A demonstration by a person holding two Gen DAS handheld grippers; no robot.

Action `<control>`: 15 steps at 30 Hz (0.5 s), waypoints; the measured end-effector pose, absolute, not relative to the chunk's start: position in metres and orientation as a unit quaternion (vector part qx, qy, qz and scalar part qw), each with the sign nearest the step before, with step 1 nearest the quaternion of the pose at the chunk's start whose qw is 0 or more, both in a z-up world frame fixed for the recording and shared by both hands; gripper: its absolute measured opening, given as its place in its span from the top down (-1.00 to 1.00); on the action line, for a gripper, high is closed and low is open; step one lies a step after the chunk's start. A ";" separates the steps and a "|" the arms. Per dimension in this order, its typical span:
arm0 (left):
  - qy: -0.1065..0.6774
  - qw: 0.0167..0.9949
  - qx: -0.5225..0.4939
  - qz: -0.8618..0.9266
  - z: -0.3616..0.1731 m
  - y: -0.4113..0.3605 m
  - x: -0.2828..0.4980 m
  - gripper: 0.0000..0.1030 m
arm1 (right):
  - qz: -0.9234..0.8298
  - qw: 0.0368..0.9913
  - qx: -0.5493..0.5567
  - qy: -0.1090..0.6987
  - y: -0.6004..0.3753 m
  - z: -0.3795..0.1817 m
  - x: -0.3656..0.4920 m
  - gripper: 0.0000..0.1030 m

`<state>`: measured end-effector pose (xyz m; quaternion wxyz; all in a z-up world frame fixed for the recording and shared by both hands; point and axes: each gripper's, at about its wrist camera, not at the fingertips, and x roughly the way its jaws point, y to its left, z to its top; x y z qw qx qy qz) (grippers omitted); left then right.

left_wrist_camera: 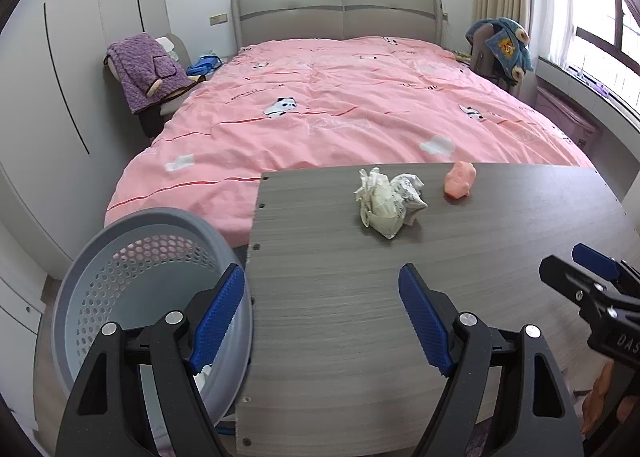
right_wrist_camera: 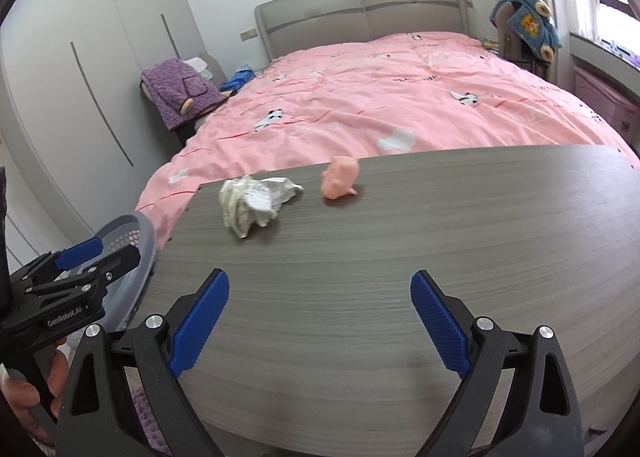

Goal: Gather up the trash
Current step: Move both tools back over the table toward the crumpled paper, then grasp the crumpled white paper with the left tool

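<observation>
Crumpled white paper trash [left_wrist_camera: 388, 199] lies on the far part of the grey wood-grain table [left_wrist_camera: 340, 317]; it also shows in the right wrist view [right_wrist_camera: 256, 203]. A small pink pig toy [left_wrist_camera: 460, 180] stands just right of it, also seen from the right wrist [right_wrist_camera: 340, 177]. A grey perforated bin [left_wrist_camera: 132, 281] stands on the floor by the table's left edge, its rim visible from the right wrist [right_wrist_camera: 132, 233]. My left gripper [left_wrist_camera: 322, 289] is open and empty over the table's near left corner. My right gripper [right_wrist_camera: 320, 293] is open and empty above the near table.
A bed with a pink quilt [left_wrist_camera: 340, 105] lies beyond the table. A chair with a purple garment [left_wrist_camera: 148, 73] stands left of the bed, and a chair with a blue garment [left_wrist_camera: 504, 45] to its right. White wardrobes [left_wrist_camera: 60, 97] line the left wall.
</observation>
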<state>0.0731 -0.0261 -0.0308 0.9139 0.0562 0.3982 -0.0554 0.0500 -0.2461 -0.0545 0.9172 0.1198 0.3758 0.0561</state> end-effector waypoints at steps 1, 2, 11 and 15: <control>0.399 0.913 0.057 -0.057 -0.032 -0.027 0.074 -0.48 | 0.053 0.917 0.122 0.377 -0.249 -0.056 0.051 -0.76; 0.401 0.912 0.057 -0.058 -0.033 -0.029 0.076 -0.48 | 0.052 0.916 0.124 0.377 -0.251 -0.056 0.053 -0.76; 0.409 0.908 0.059 -0.064 -0.039 -0.040 0.090 -0.48 | 0.048 0.914 0.130 0.380 -0.258 -0.062 0.064 -0.76; 0.416 0.905 0.063 -0.066 -0.044 -0.046 0.096 -0.48 | 0.044 0.912 0.135 0.384 -0.262 -0.068 0.070 -0.76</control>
